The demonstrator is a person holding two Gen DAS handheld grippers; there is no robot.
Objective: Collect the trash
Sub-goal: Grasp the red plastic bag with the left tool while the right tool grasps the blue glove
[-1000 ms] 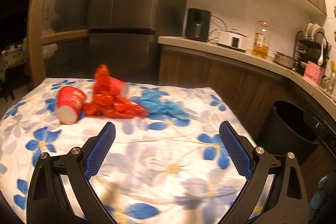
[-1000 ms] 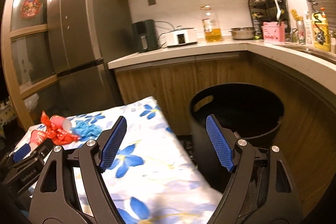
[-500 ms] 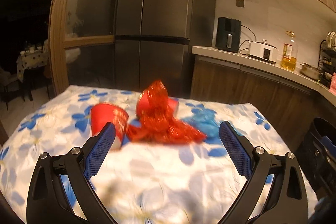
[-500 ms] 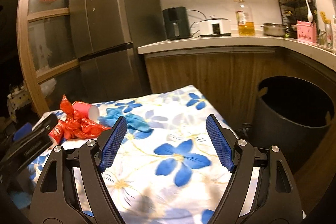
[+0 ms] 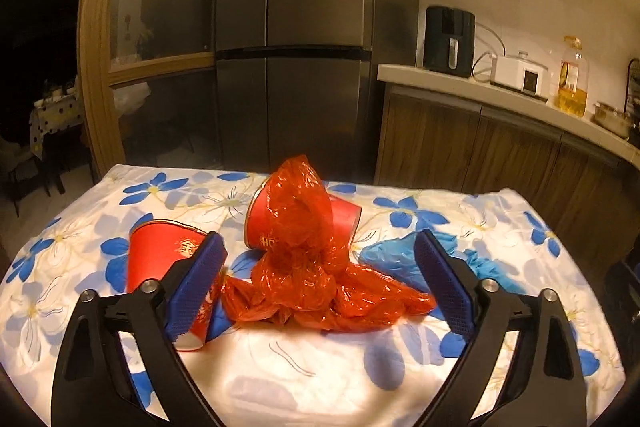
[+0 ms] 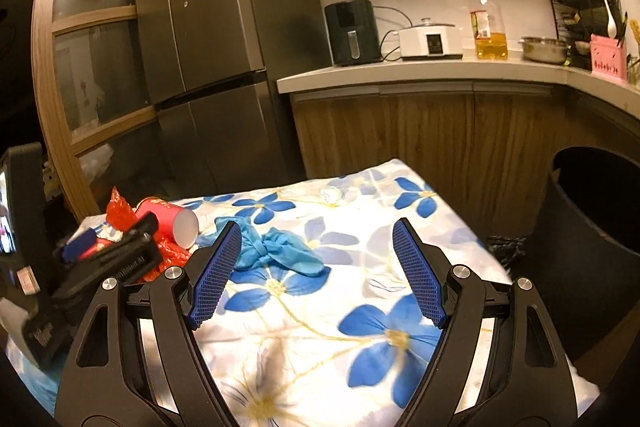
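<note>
The left gripper point(image 5: 318, 281) hangs low over the near part of the table point(image 5: 280, 367), its jaws spread wide and gripping nothing; the crumpled red bag point(image 5: 308, 267) lies between the blue pads as seen from its camera, a little beyond their tips. One red cup point(image 5: 160, 259) lies on its side toward the table's left edge, partly hidden behind the left pad point(image 5: 196, 283), and whether pad and cup touch cannot be told. A second cup point(image 5: 340, 219) lies on its side farther in, with the bag draped over its mouth. Just right of the bag, behind the right pad, sits a blue glove point(image 5: 396, 259). The right gripper point(image 6: 318, 273) is also wide open and empty, held above the flowered cloth near the table's right edge; the glove point(image 6: 276, 251) lies just past its left pad point(image 6: 216, 275). From this view the left gripper point(image 6: 108, 251) shows as a dark body at the table's left side, over the bag point(image 6: 120, 215) and cup point(image 6: 176, 223). Off the table's right edge stands a black bin point(image 6: 592, 243) on the floor. Beyond the far edge are the fridge point(image 5: 296, 47) and the counter point(image 6: 420, 71) with an air fryer point(image 6: 352, 33), a cooker point(image 6: 430, 43) and an oil bottle point(image 6: 490, 27).
</note>
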